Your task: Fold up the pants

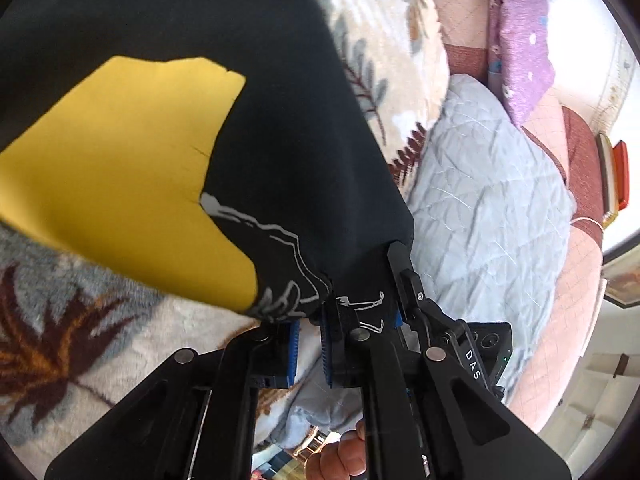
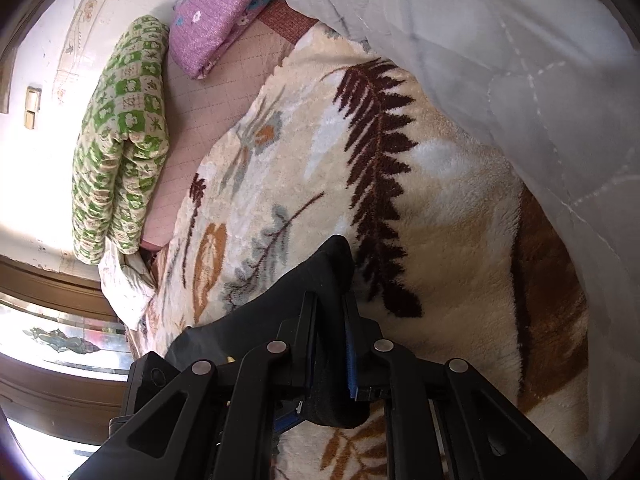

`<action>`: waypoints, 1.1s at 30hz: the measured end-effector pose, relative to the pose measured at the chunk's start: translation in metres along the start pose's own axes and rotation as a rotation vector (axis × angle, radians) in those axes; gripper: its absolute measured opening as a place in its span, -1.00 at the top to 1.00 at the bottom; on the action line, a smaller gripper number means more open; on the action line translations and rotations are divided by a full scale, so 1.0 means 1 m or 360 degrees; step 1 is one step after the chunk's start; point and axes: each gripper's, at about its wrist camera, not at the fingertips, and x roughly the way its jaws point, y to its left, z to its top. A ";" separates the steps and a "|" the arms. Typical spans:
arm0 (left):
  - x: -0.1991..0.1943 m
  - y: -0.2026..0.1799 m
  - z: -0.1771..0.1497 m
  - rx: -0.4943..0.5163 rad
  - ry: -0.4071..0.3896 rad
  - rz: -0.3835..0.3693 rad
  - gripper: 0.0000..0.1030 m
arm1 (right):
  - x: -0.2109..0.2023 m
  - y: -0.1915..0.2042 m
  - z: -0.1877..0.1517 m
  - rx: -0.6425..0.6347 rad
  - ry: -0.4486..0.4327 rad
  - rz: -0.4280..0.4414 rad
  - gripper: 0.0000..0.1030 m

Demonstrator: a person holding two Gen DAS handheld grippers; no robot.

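Observation:
Black pants point(image 1: 240, 80) with a yellow panel point(image 1: 120, 168) and white line print hang lifted over the bed and fill the upper left of the left wrist view. My left gripper point(image 1: 310, 320) is shut on their lower hem, blue pads point(image 1: 294, 354) close together. Just right of it, my right gripper point(image 1: 400, 280) pinches the same hem. In the right wrist view, a fold of the black pants point(image 2: 320, 272) sticks up between the fingers of my right gripper point(image 2: 328, 300), which is shut on it.
A cream plush blanket point(image 2: 440, 200) with brown leaves covers the bed below. A grey quilt point(image 1: 480, 200) lies at its side. A purple folded blanket point(image 2: 216, 12) and a green patterned quilt point(image 2: 120, 140) rest by the wall. A person's hand point(image 1: 340, 456) shows at the bottom.

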 end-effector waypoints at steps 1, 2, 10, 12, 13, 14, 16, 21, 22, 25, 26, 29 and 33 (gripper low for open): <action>-0.005 -0.001 -0.001 0.0006 -0.0003 -0.0011 0.87 | -0.003 0.003 -0.001 -0.0005 -0.0007 0.0002 0.78; -0.008 -0.002 -0.002 0.0012 -0.0003 -0.0023 0.87 | -0.006 0.007 -0.002 -0.0012 -0.0013 0.0003 0.78; -0.054 -0.005 0.000 0.0032 -0.0071 -0.0095 0.87 | -0.023 0.062 -0.016 -0.0130 -0.0044 0.0000 0.78; -0.068 0.000 0.003 0.0019 -0.0088 -0.0112 0.87 | -0.022 0.077 -0.020 -0.0158 -0.0042 0.0000 0.78; -0.074 0.002 0.004 0.0013 -0.0098 -0.0122 0.86 | -0.021 0.084 -0.023 -0.0172 -0.0036 0.0001 0.78; -0.081 0.005 0.007 0.0004 -0.0113 -0.0127 0.86 | -0.019 0.093 -0.025 -0.0189 -0.0030 0.0001 0.78; -0.094 0.012 0.011 -0.0017 -0.0135 -0.0140 0.86 | -0.014 0.108 -0.031 -0.0220 -0.0017 -0.0003 0.78; -0.132 0.041 0.027 -0.0101 -0.0186 -0.0159 0.86 | 0.013 0.149 -0.049 -0.0300 0.0047 0.0001 0.78; -0.137 0.047 0.031 -0.0119 -0.0194 -0.0160 0.86 | 0.020 0.157 -0.053 -0.0317 0.0063 -0.0001 0.78; -0.153 0.070 0.044 -0.0199 -0.0189 -0.0161 0.86 | 0.043 0.179 -0.065 -0.0371 0.0116 -0.0019 0.78; -0.156 0.078 0.048 -0.0232 -0.0177 -0.0165 0.86 | 0.051 0.188 -0.070 -0.0393 0.0134 -0.0033 0.78; -0.162 0.094 0.056 -0.0289 -0.0124 -0.0178 0.82 | 0.073 0.210 -0.085 -0.0481 0.0170 -0.0101 0.70; -0.181 0.112 0.061 -0.0288 -0.0107 -0.0135 0.67 | 0.093 0.233 -0.106 -0.0587 0.0191 -0.0194 0.66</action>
